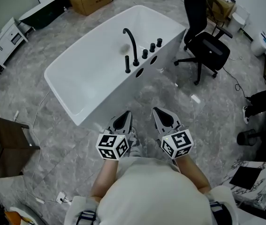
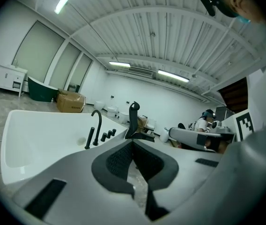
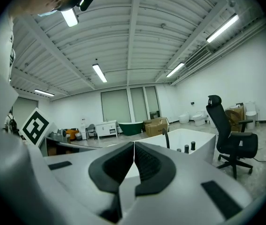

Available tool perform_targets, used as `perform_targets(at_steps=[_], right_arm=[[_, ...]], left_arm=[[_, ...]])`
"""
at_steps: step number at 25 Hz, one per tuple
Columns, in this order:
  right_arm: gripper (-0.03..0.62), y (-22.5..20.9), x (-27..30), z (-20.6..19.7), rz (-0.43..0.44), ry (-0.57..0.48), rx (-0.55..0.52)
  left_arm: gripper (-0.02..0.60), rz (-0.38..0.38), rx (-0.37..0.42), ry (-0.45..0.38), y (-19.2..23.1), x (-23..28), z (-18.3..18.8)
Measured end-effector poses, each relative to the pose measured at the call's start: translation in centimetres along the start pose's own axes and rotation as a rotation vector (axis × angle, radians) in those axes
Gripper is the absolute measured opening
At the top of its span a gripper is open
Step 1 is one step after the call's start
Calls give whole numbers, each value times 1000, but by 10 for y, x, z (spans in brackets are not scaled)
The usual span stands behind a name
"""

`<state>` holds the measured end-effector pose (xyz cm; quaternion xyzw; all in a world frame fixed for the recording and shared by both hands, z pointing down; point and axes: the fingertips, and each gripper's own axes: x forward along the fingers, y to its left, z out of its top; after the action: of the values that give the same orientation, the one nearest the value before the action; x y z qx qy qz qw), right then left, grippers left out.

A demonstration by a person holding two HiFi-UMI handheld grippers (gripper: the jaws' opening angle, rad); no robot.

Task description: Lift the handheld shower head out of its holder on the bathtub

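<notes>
Both handheld grippers, left [image 1: 125, 118] and right [image 1: 160, 114], are clenched on nothing, pads together, and aimed at the glossy white freestanding bathtub [image 1: 109, 102]. The slim matte-black cylindrical handheld shower head [image 1: 127, 64] stands in its holder on the tub's rim, straight ahead of the left gripper and well apart from it, with its long axis vertical. Left is judged the nearer gripper. Beside it stand 1 arched black spout [image 1: 132, 43] and 3 round black knobs [image 1: 152, 47]. The grey marbled floor [image 1: 170, 93] is smooth.
</notes>
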<state>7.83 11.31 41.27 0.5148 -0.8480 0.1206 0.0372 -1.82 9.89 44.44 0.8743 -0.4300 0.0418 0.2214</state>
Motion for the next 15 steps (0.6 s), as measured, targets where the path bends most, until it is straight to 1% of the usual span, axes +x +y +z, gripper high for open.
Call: perform_targets(at_steps=[8, 15], right_arm=[[18, -34, 74, 23, -27, 6, 18], [18, -46, 144, 39, -13, -5, -5]], left_arm=[[20, -16, 3, 15, 47, 59, 43], [20, -31, -4, 21, 98, 100, 66]])
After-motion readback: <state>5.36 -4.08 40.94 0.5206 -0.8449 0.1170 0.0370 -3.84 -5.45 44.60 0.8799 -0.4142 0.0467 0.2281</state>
